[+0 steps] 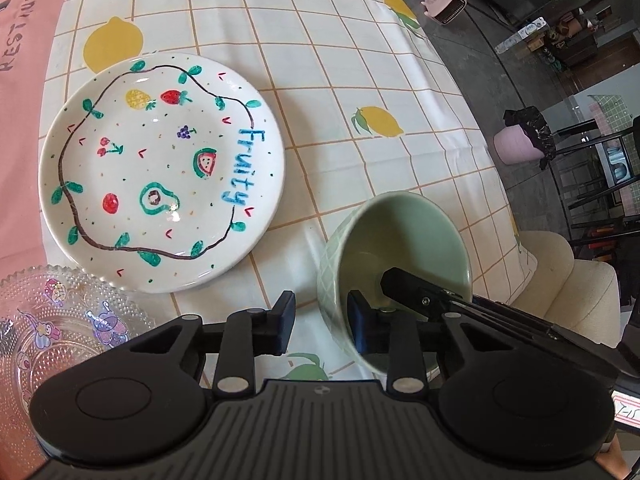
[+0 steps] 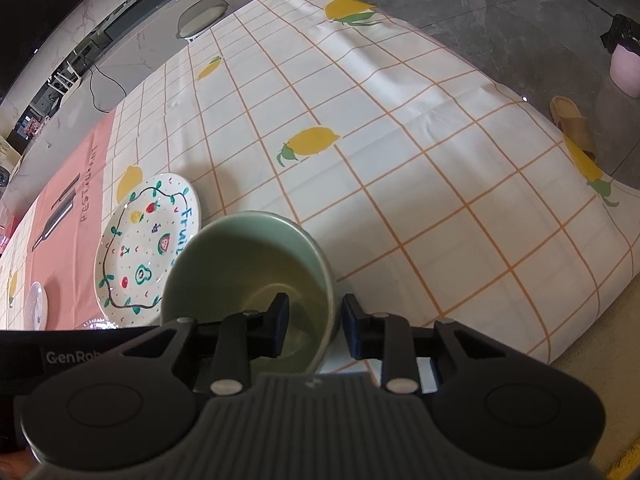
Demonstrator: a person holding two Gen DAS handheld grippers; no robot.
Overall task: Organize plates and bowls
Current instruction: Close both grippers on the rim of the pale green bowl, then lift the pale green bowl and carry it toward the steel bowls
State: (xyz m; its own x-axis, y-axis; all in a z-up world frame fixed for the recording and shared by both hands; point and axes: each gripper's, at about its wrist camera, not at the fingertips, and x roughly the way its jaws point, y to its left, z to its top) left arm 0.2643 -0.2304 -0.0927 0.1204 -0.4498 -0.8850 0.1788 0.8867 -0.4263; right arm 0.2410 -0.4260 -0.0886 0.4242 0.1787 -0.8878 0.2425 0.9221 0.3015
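Observation:
A pale green bowl (image 1: 400,232) (image 2: 240,248) stands close to the table's near edge, looking slightly tipped. My left gripper (image 1: 322,320) straddles its left wall, one finger inside and one outside, with tablecloth showing between the outer pad and the wall. My right gripper (image 2: 316,320) straddles the opposite wall; its inner finger (image 1: 400,284) reaches into the bowl, and a gap shows beside that pad. Left of the bowl lies a white plate painted with fruit (image 1: 160,172) (image 2: 140,252).
A clear patterned glass plate (image 1: 60,320) lies near the fruit plate. A pink placemat (image 1: 24,120) covers the left side of the lemon-print cloth (image 2: 400,140). A cream chair (image 1: 568,292) stands at the table's edge, and a pink bin (image 1: 516,144) on the floor.

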